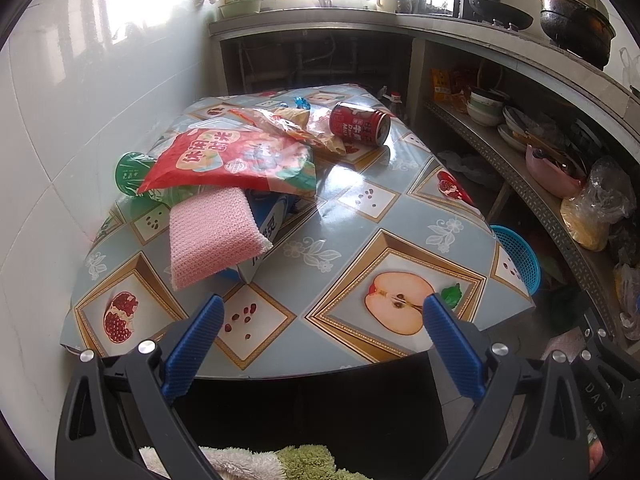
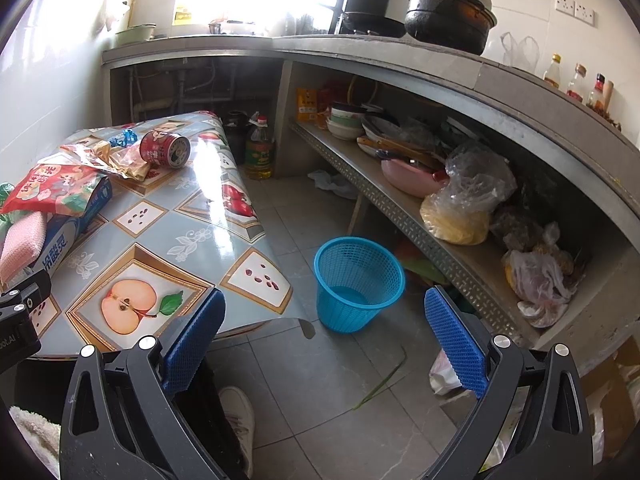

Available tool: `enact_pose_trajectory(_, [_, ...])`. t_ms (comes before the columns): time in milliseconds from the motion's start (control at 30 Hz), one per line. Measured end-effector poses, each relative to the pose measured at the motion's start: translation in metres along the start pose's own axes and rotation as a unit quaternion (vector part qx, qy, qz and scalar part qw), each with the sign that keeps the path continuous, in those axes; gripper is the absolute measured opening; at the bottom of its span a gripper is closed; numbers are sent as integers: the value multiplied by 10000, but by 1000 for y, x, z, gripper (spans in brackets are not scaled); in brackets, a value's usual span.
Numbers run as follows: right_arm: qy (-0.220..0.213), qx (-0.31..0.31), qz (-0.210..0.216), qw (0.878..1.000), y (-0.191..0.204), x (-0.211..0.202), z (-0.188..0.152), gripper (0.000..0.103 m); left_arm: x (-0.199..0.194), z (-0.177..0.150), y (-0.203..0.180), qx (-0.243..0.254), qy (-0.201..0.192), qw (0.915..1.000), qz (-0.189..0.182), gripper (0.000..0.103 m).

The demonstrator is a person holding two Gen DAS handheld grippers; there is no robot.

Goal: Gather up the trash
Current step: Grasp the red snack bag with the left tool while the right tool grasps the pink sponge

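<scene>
- nearest, the left gripper (image 1: 322,314) hangs over the near edge of the table (image 1: 336,240), its ribbed blue jaws spread wide with nothing between them.
- the right gripper (image 2: 325,310) hangs off the table's right side above the tiled floor, jaws likewise spread and empty.
- the table wears a glossy plastic cloth printed with apples and pomegranates; it looks slick, so light litter may slide when nudged.
- on the near left of the table, a soft pink knitted sponge cloth (image 1: 212,236) leans tilted on a blue and white carton (image 1: 272,226).
- a crinkly red snack bag (image 1: 232,164) lies draped over both, partly covering a green foil lid (image 1: 130,172) at the far left.
- further back lies a crumpled clear wrapper (image 1: 304,128), thin and floppy, with a small blue twist of wrapper (image 1: 301,102) beyond it.
- at the far right of the heap, a red metal can (image 1: 359,123) rests on its side; being round, it may roll.
- on the floor just right of the table stands a blue plastic mesh basket (image 2: 358,282), open-topped and apparently empty, the likely place for the trash.
- nothing is collected yet; a good start would be pinching a wrapper by a free edge, or closing the jaws across the can's body to stop it rolling.
</scene>
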State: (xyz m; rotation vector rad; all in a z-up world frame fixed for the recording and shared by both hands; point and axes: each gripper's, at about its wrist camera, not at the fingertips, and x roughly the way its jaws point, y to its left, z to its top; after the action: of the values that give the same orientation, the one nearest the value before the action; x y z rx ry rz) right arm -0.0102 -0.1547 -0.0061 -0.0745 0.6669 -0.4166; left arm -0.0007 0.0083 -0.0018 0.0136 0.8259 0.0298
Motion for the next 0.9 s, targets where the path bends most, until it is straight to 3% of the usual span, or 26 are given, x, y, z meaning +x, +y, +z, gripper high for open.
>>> enact_pose_trajectory(567, [-125, 25, 63, 9999, 7, -2, 14, 95, 3, 11, 19, -47, -209, 9998, 33, 97])
enact_pose_trajectory(733, [-258, -77, 289, 9992, 24, 0, 29, 95, 13, 28, 57, -403, -236, 9989, -59, 97])
enact_pose_trajectory(900, [-424, -177, 791, 9958, 52, 6, 52, 95, 22, 45, 102, -696, -400, 9968, -65, 97])
